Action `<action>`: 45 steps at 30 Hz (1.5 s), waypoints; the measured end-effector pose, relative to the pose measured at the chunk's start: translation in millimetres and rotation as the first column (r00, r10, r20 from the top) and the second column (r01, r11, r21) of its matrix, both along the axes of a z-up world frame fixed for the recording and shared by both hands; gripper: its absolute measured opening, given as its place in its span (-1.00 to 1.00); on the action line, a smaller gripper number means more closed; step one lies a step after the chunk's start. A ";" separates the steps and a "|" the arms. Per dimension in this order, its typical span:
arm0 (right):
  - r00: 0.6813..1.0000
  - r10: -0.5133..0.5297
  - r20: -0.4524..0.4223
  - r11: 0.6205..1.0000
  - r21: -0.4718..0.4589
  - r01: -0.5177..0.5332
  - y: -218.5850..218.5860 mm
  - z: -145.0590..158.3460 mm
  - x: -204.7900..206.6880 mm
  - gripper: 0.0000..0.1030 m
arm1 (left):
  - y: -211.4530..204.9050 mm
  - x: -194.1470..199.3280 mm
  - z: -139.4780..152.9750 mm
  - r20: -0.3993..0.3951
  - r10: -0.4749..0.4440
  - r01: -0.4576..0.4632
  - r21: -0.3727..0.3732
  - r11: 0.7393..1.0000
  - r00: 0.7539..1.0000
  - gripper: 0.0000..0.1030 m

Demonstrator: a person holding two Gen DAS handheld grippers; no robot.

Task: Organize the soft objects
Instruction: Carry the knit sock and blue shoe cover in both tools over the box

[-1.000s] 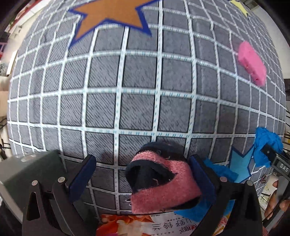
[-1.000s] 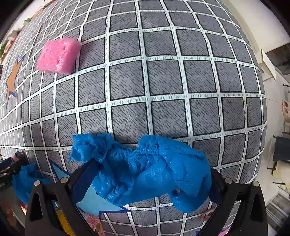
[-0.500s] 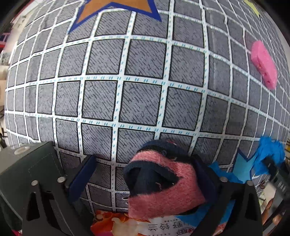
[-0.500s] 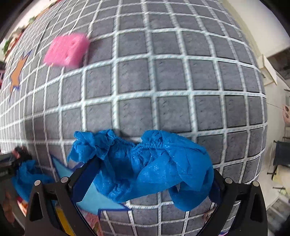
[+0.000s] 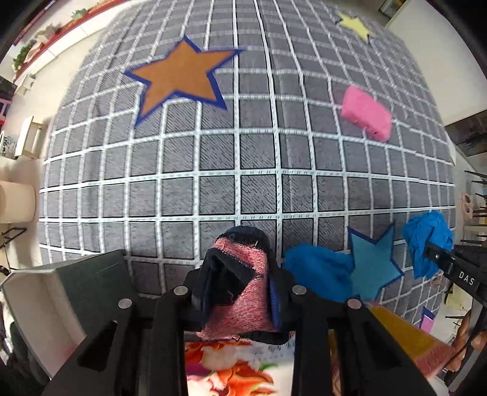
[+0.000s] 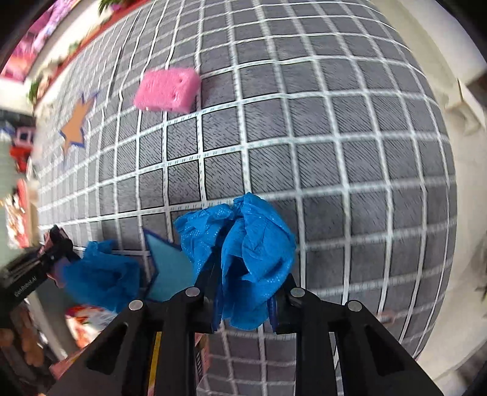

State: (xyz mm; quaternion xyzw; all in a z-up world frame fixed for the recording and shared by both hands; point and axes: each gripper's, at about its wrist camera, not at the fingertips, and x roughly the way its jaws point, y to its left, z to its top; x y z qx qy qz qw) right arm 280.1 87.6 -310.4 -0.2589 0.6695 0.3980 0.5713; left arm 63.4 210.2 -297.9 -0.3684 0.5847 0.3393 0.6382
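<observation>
My left gripper (image 5: 237, 292) is shut on a pink and navy sock (image 5: 240, 289), held above the grey checked mat (image 5: 213, 152). My right gripper (image 6: 243, 292) is shut on a crumpled blue shoe cover (image 6: 243, 249), also lifted off the mat; it shows at the right edge of the left wrist view (image 5: 426, 240). A second blue shoe cover (image 5: 316, 271) lies beside the light blue star (image 5: 374, 262), and shows in the right wrist view (image 6: 103, 274). A pink sponge (image 5: 365, 112) lies far right on the mat, also in the right wrist view (image 6: 167, 90).
An orange star (image 5: 179, 79) and a yellow star (image 5: 354, 26) mark the far part of the mat. A grey-white box (image 5: 61, 298) stands at the near left. A flower-print packet (image 5: 237, 365) lies under my left gripper. Floor surrounds the mat.
Both grippers have closed, the left on the sock and the right on the blue shoe cover, and lifted away from the mat, so more of it shows.
</observation>
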 end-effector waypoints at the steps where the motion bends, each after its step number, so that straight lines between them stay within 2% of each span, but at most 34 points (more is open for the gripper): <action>1: 1.000 -0.016 -0.007 1.000 0.004 0.016 -6.3 3.7 3.2 -0.53 | -0.7 -3.7 6.1 0.006 -0.002 0.002 0.011 1.000 1.000 -0.37; 4: 0.997 -0.070 -0.024 0.997 0.026 0.071 -29.2 20.7 6.4 -0.53 | -11.2 -10.2 23.3 0.022 -0.019 0.018 0.044 0.999 1.000 -0.37; 9: 0.991 -0.131 -0.040 0.987 0.090 0.134 -64.3 63.0 2.4 -0.53 | -41.0 -19.6 38.9 0.031 -0.087 0.086 0.037 0.996 0.996 -0.37; 15: 0.985 -0.168 -0.049 0.974 0.147 0.173 -77.5 99.4 -13.5 -0.53 | -80.8 -33.3 63.2 0.063 -0.174 0.171 0.058 0.984 0.983 -0.37; 19: 0.989 -0.145 -0.035 0.970 0.191 0.149 -78.8 127.8 -36.9 -0.53 | -100.0 -48.7 88.9 0.090 -0.218 0.209 0.101 0.973 0.972 -0.37; 23: 0.997 -0.081 -0.014 0.967 0.241 0.082 -68.3 156.2 -70.5 -0.53 | -105.4 -68.6 109.4 0.111 -0.225 0.207 0.155 0.966 0.968 -0.37; 26: 0.999 -0.031 -0.021 0.963 0.267 0.035 -56.0 168.6 -98.3 -0.53 | -107.1 -88.9 120.4 0.114 -0.198 0.175 0.187 0.967 0.974 -0.37; 33: 0.990 0.143 -0.016 0.951 0.280 -0.133 -27.7 177.1 -170.1 -0.53 | -107.3 -142.9 127.9 0.131 -0.076 0.049 0.198 0.979 0.988 -0.37; 37: 0.970 0.244 -0.009 0.936 0.265 -0.233 -16.8 175.3 -206.5 -0.53 | -108.3 -171.7 126.1 0.123 -0.006 -0.020 0.209 0.978 0.992 -0.37; 45: 0.907 0.420 0.012 0.884 0.218 -0.412 -6.7 165.7 -266.7 -0.53 | -113.5 -216.8 121.5 0.136 0.118 -0.143 0.199 0.969 0.984 -0.37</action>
